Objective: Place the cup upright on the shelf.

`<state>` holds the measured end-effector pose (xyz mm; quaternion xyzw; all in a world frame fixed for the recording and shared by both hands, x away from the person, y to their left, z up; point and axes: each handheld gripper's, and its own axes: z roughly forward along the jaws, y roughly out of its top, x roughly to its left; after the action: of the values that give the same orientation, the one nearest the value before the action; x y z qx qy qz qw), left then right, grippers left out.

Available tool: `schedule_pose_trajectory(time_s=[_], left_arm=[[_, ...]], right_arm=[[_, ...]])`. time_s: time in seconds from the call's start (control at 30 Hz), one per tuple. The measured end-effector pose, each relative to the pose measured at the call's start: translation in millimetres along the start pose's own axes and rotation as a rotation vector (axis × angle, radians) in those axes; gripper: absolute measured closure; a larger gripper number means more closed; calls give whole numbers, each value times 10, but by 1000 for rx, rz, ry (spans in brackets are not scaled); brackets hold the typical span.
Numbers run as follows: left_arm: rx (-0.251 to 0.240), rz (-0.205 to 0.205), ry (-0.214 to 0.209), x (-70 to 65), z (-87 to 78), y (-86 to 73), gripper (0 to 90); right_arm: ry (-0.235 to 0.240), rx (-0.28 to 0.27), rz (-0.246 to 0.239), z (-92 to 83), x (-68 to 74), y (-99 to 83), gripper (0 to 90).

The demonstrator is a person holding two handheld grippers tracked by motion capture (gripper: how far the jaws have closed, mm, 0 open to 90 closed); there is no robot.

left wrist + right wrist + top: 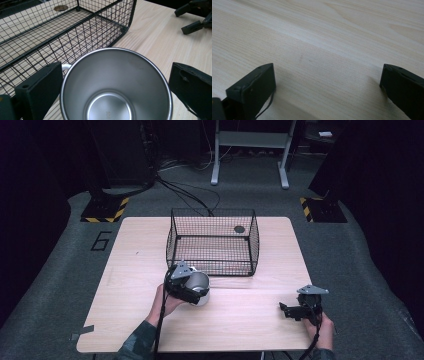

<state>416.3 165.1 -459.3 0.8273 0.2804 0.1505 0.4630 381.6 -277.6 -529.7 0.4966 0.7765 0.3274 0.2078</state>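
A shiny steel cup (200, 283) with a white handle stands between the jaws of my left gripper (194, 289), just in front of the black wire basket (212, 254). In the left gripper view I look down into the empty cup (115, 87); both jaws of that gripper (116, 70) press against its sides. My right gripper (286, 310) rests near the table's front right, open with nothing in it. The right gripper view has its jaws (327, 70) wide apart over bare wood (324, 37).
The basket (75, 32) holds nothing and sits at the back middle of the light wooden table (250, 325). A dark round hole (239, 229) marks the tabletop behind it. The right gripper (195, 17) appears far off in the left gripper view.
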Motion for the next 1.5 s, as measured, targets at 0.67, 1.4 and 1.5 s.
schedule_pose_trajectory(time_s=[0.67,1.4,1.5], left_arm=[[9,54,18,-29,8,-2,64],[-18,46,-5,-28,-158,79,66],[-27,49,-6,-37,-204,102,66]], right_arm=[[0,0,0,0,0,0,0],[0,0,0,0,0,0,0],[0,0,0,0,0,0,0]])
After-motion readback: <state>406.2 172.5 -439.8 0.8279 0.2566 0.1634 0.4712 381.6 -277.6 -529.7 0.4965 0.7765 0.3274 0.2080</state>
